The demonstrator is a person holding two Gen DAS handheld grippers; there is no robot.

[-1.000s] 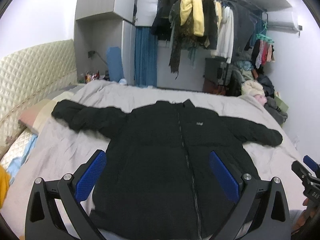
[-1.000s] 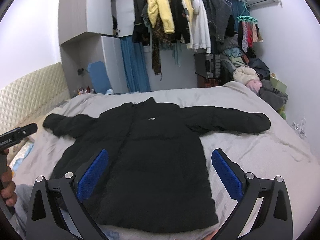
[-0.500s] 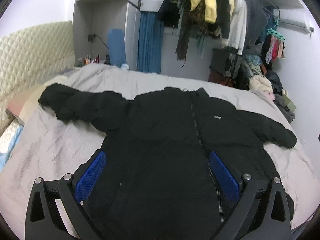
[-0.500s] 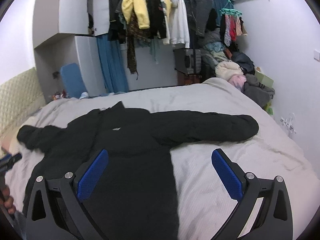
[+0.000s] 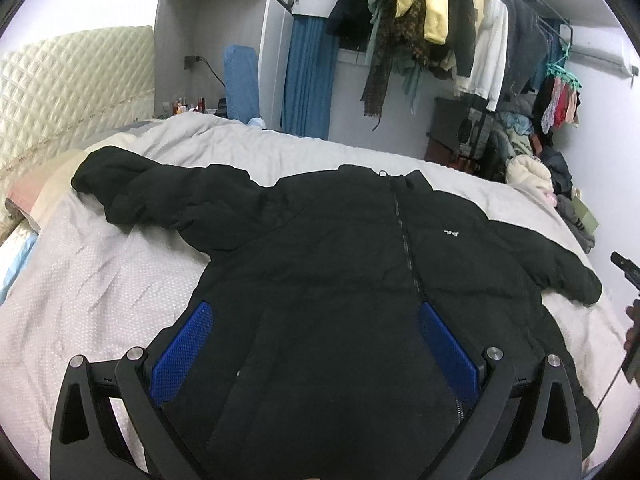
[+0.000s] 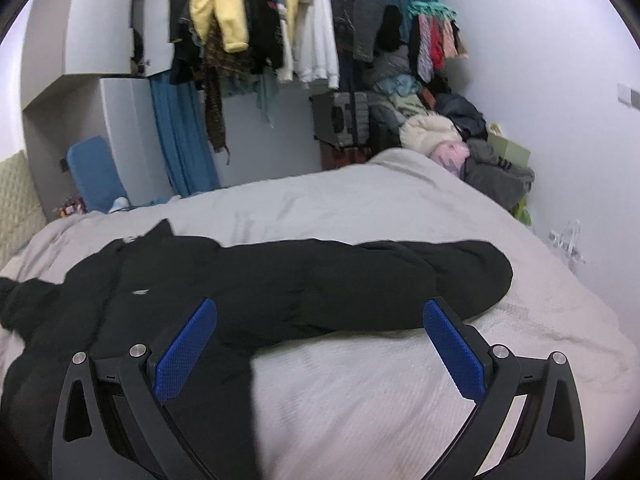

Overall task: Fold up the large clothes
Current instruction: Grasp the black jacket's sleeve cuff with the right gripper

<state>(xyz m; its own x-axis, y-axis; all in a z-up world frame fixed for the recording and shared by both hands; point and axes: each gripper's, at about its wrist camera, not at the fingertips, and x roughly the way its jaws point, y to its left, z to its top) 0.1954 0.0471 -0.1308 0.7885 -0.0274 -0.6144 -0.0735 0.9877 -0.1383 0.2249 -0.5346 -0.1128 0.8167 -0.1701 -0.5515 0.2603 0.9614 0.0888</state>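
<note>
Black and puffy, the big jacket [image 5: 340, 280] lay flat on the grey bed cover [image 5: 100, 272], zipped up, with both sleeves spread wide. In the left wrist view, the left gripper [image 5: 314, 344] hung over the jacket's bottom half. Its blue pads [image 5: 182, 348] were far apart and held nothing.

In the right wrist view, the right gripper [image 6: 320, 346] pointed at the jacket's long sleeve [image 6: 380, 280], which lay straight out across the bed. Its jaws were wide apart too, with nothing in them.

No fold showed anywhere. It looked like the job had not started, so the sleeves and body were all left to fold.
</note>
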